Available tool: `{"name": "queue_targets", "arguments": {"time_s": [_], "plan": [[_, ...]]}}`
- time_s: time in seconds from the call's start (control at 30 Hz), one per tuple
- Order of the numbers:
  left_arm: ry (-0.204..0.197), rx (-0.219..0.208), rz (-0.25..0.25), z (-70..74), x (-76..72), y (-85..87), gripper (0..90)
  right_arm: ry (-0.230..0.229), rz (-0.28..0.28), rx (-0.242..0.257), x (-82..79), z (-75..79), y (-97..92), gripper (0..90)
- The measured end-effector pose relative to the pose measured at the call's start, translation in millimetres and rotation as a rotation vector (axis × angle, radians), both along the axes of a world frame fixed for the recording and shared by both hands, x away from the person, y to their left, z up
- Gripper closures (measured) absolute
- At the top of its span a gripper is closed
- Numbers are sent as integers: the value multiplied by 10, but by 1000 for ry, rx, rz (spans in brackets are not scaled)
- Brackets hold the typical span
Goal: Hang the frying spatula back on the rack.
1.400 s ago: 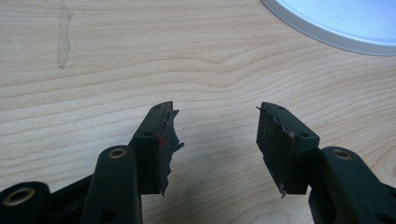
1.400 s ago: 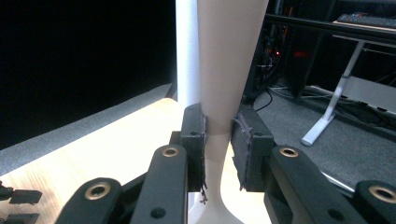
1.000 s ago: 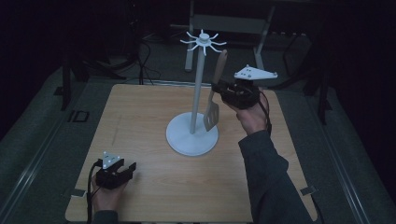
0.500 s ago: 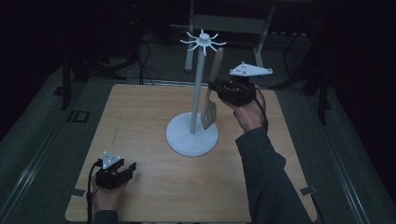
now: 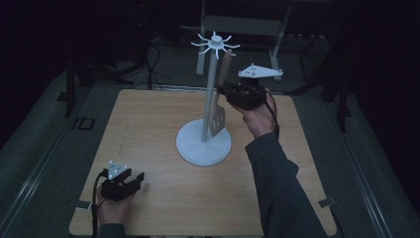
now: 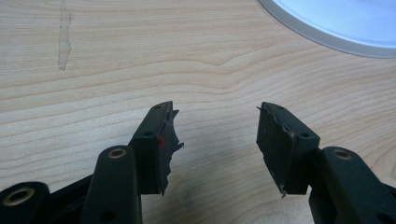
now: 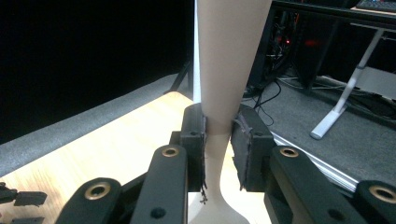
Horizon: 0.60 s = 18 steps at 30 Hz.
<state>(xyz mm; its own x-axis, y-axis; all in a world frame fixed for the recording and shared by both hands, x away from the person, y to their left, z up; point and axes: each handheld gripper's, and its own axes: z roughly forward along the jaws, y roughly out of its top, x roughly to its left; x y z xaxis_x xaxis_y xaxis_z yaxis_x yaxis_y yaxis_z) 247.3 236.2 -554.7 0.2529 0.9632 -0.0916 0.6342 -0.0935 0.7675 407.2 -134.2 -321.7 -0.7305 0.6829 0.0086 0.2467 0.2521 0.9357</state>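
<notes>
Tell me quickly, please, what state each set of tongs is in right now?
Left tongs: open, holding nothing, low over the table.
Right tongs: closed on the spatula handle, beside the white stand.

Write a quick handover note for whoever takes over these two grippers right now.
Right hand-held gripper: shut on the spatula handle, held upright beside the white rack pole, its top near the hooks.
Left hand-held gripper: open, empty, resting at the table's near left corner.
Done: spatula picked up and raised to the rack.
Left: probably hook it on the rack, then let go.
</notes>
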Motion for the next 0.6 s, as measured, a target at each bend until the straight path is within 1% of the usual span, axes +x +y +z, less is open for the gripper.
{"name": "queue_targets", "arguments": {"time_s": [0.37,0.43,0.6], "plan": [[-2,-2,1,1,0,2,467,6,3,17,7,-57,-8,750],[-2,-2,2,1,0,2,467,2,8,19,4,-65,-18,742],[0,0,-2,0,1,-2,467,1,4,19,-3,-108,-51,670]]}}
